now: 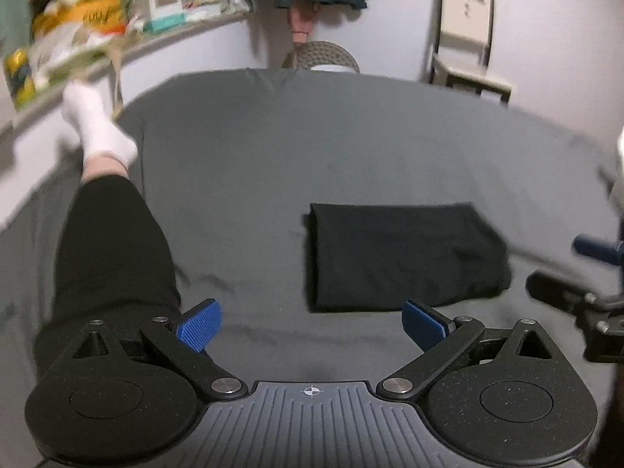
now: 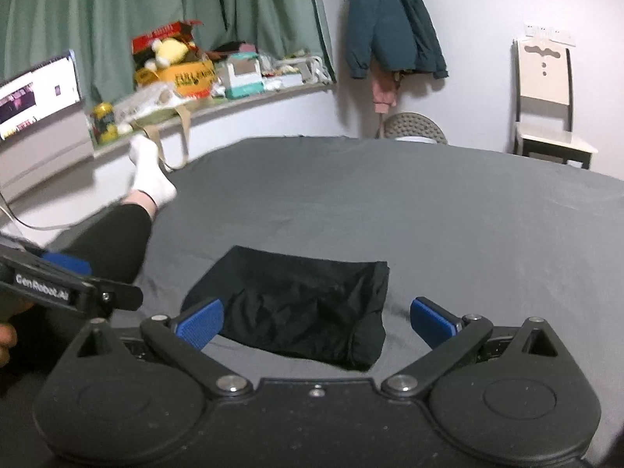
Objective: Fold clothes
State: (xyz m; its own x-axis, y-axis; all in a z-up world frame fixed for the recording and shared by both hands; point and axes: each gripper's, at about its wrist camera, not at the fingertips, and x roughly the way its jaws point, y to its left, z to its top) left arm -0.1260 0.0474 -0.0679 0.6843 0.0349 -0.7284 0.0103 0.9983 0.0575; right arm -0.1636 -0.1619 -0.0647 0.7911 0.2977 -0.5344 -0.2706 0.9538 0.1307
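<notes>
A black garment lies folded into a compact rectangle on the grey bed sheet. My left gripper is open above the sheet, just short of the garment's near edge and a little left of it. In the right wrist view the same folded garment lies just ahead of my right gripper, which is open and holds nothing. Both sets of blue pads are bare. The right gripper's body shows at the right edge of the left wrist view, and the left gripper's body at the left edge of the right wrist view.
A person's leg in black trousers with a white sock stretches along the bed's left side. A cluttered window ledge under green curtains runs at the back left. A white chair, a hanging teal jacket and a round stool stand beyond the bed.
</notes>
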